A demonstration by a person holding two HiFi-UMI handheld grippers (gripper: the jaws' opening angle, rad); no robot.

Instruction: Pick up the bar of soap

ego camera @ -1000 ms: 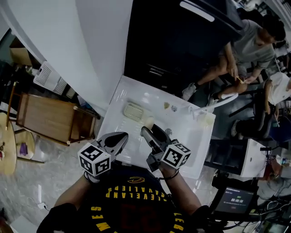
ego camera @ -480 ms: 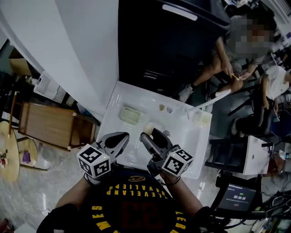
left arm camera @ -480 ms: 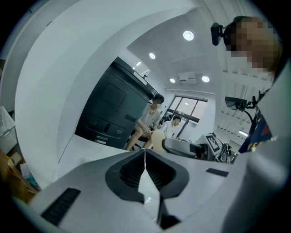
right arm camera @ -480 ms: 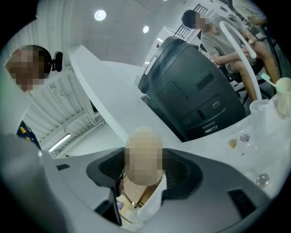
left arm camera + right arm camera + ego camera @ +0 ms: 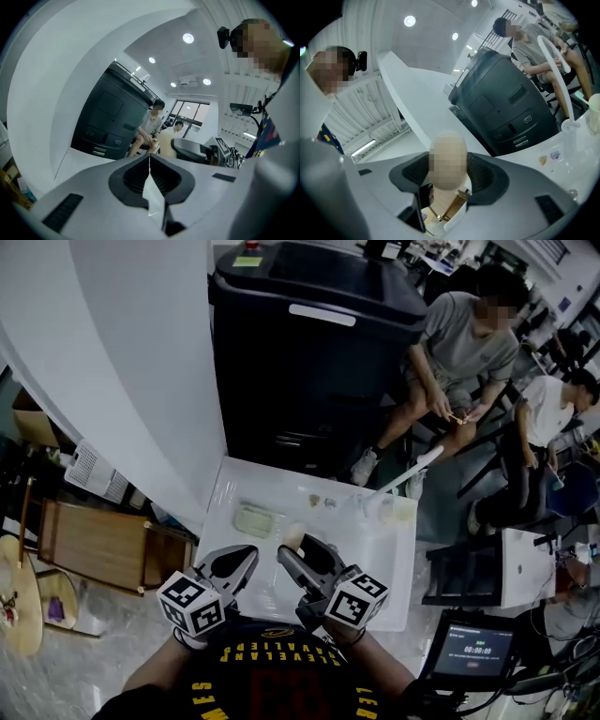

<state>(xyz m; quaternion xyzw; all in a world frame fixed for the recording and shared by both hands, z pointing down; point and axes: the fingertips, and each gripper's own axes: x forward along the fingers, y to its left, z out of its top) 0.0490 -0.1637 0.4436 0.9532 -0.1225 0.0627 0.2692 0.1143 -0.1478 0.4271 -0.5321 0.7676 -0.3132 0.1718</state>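
I see a pale green dish (image 5: 253, 520) near the desk's (image 5: 398, 568) left edge. A white curved spout (image 5: 405, 472) rises at its far right corner, with a pale cup (image 5: 401, 510) beside it. A big black cabinet (image 5: 309, 352) stands behind the far edge, a seated person (image 5: 459, 343) to its right.

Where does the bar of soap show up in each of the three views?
Head view: bar of soap at centre, at the right tool's tip.
Left gripper view: soap at centre, just above the shut jaws.
Right gripper view: soap lower centre, clamped between the jaws, mosaic over it.
Shared landmark: black cabinet, behind the soap in all three.
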